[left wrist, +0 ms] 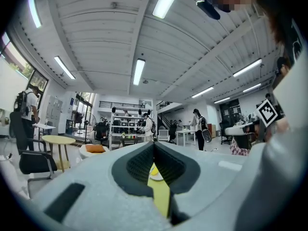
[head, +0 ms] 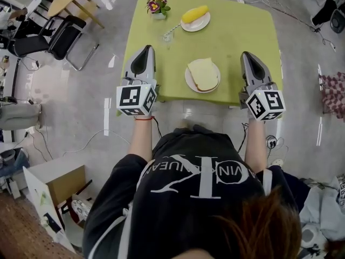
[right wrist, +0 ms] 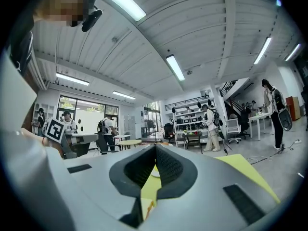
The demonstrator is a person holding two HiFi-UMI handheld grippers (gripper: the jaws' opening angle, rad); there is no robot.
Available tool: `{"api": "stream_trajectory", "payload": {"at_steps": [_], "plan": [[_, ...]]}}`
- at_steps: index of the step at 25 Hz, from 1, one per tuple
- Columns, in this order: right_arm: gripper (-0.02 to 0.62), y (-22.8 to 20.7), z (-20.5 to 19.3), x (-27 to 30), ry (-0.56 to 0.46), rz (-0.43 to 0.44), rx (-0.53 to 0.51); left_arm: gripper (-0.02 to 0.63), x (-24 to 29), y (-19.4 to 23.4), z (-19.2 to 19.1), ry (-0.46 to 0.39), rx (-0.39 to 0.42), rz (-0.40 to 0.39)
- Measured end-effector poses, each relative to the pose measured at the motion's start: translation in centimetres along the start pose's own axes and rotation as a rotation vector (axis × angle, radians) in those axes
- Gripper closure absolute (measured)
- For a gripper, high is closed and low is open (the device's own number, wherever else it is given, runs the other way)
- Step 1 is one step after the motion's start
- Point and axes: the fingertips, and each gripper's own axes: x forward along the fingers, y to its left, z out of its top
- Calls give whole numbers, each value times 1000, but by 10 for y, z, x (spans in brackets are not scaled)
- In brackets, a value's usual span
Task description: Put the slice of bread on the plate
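The pale square slice of bread (head: 203,72) is found already lying on the round white plate (head: 188,81), between the grippers; the right gripper (head: 248,55) is nearer than the left gripper (head: 144,48), each pinched closed on nothing

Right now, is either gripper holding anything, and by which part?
Nothing is held: left gripper and right gripper are shut and empty; the bread slice lies on the plate.

Green table (head: 237,36) carries near plate (head: 189,83), far plate (head: 197,26), flower pot (head: 158,8), glass (head: 168,35).
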Motion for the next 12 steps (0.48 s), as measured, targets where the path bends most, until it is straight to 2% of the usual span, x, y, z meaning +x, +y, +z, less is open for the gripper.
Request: {"api": "stream_trajectory", "payload": {"at_steps": [12], "plan": [[595,-2,-3,2,7,2,5,604,4,-1,-6,14,-9,-2]]}}
